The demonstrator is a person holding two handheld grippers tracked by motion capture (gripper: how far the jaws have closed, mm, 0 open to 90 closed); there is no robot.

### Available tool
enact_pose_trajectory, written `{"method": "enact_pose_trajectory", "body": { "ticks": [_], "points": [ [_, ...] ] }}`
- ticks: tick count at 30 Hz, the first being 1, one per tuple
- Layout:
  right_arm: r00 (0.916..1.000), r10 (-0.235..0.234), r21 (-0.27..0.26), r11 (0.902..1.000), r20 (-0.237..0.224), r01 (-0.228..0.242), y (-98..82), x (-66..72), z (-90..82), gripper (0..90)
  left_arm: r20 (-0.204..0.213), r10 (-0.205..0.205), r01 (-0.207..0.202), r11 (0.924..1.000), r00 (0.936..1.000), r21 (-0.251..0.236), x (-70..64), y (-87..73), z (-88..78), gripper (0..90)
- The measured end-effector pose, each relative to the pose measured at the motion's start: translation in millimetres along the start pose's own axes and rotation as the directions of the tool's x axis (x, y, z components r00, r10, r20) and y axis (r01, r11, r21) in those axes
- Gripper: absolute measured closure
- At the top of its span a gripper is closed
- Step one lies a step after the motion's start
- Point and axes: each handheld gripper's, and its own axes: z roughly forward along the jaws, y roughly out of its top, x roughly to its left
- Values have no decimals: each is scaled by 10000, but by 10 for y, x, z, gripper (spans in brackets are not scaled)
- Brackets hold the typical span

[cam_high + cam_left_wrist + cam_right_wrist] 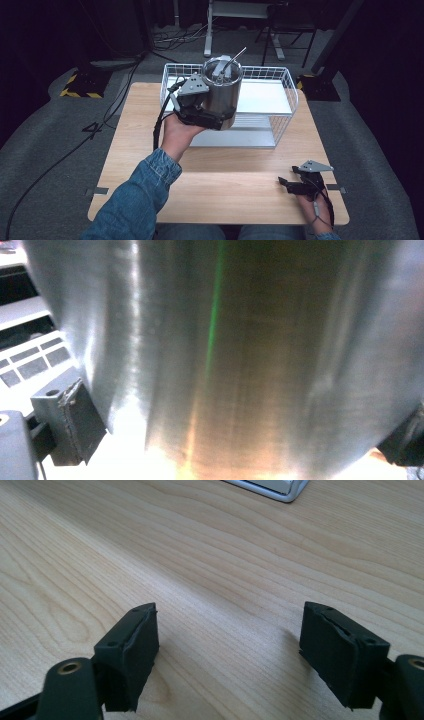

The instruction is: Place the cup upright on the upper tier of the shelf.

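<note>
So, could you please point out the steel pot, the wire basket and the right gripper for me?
steel pot (pixel 223 95): high view, on its brushed outer wall.
wire basket (pixel 291 92): high view, on its right rim.
right gripper (pixel 227 645): right gripper view, midway between its two open black jaws, above the wooden table.

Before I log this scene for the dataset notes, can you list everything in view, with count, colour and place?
Metal canister: one, brushed silver, held up by the left gripper over the front left of the basket.
Utensil handles: at least two, grey metal, sticking out of the canister's top.
Wire basket: one, white, at the far middle of the table.
Tray: one, pale grey, flat under the basket.
Table: one, light wood.
Cables: several, black, on the grey floor to the left.
Left gripper: one, black with grey plate, jaws clamped on the canister's sides.
Right gripper: one, black, jaws wide open, low over the table's near right edge.
Sleeve: one, blue denim, on the left forearm.
</note>
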Motion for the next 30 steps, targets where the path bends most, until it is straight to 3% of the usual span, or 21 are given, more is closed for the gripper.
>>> {"method": "enact_pose_trajectory", "body": {
  "ticks": [7, 16, 19, 23, 30],
  "points": [
    [10000, 28, 15, 10000, 12, -28, -2, 5, -3, 242, -293, -422, 419, 9991, 9987, -118, 157, 80, 129, 37],
    [10000, -14, 7, 10000, -14, 14, -3, 5, -5, 248, -786, -1091, 1091, 9940, 9909, -42, 409, 170, 314, 37],
    [10000, -14, 6, 10000, -14, 14, -3, 5, -5, 249, -954, -1180, 1176, 9930, 9884, -99, 471, 199, 378, 37],
    [10000, 2, 1, 10000, -11, -2, -2, 6, -4, 249, -1304, -1002, 989, 9950, 9864, -164, 524, 230, 467, 36],
    [10000, 7, -3, 10000, -12, -7, -2, 6, -4, 249, -1576, -1287, 1237, 9915, 9791, -412, 614, 233, 617, 36]
  ]
}}
